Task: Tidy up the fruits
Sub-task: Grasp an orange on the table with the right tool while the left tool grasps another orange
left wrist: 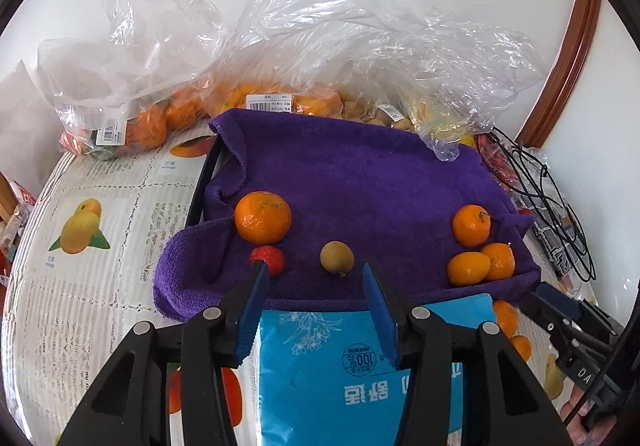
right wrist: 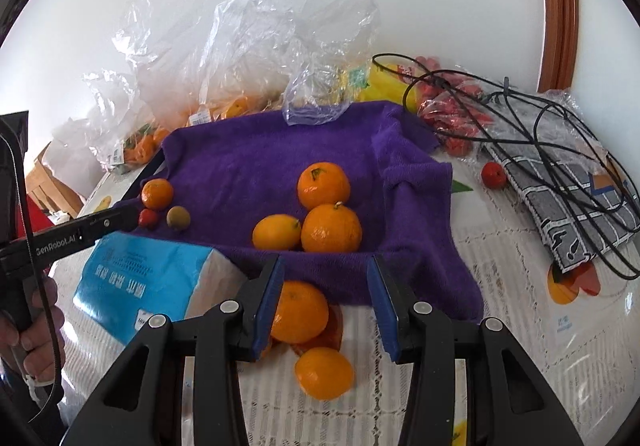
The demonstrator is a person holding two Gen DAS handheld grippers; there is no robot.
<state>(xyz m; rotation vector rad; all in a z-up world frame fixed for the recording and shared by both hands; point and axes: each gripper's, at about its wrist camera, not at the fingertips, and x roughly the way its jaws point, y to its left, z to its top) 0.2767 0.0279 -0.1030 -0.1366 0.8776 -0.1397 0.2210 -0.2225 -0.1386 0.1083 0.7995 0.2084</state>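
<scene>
**Both tongs stood wide open at the towel's near edge, gripping nothing**

The left tongs (left wrist: 314,276) gaped wide and held nothing. Their left tip sat right against a small red fruit (left wrist: 269,260) at the near left of the purple towel (left wrist: 360,181); whether it truly touched could not be told. A large mandarin (left wrist: 263,217) lay just behind that red fruit, touching or nearly so. A small brownish-green fruit (left wrist: 337,256) lay beyond the gap between the tips, apart from both. Below these tongs a blue paper pack (left wrist: 340,378) rested on the worktop (left wrist: 100,306), against the towel's near edge.

Toward the towel's near right corner sat three orange fruits: one mandarin (left wrist: 471,226) behind, and a smooth orange one (left wrist: 468,268) touching another mandarin (left wrist: 500,261).

The right tongs (right wrist: 326,278) were likewise spread wide and empty, above the worktop just off the towel's near edge. A mandarin (right wrist: 300,312) lay on the worktop close beside their left pad, partly hidden by it, so contact could not be judged. A smaller orange fruit (right wrist: 324,374) lay nearer still, between the fingers' bases.

Clear plastic bags (left wrist: 320,25) of fruit were heaped along the far edge. At the right side a red fruit (right wrist: 494,175) sat beside a checked cloth (right wrist: 568,197) under black cables (right wrist: 540,125).
</scene>
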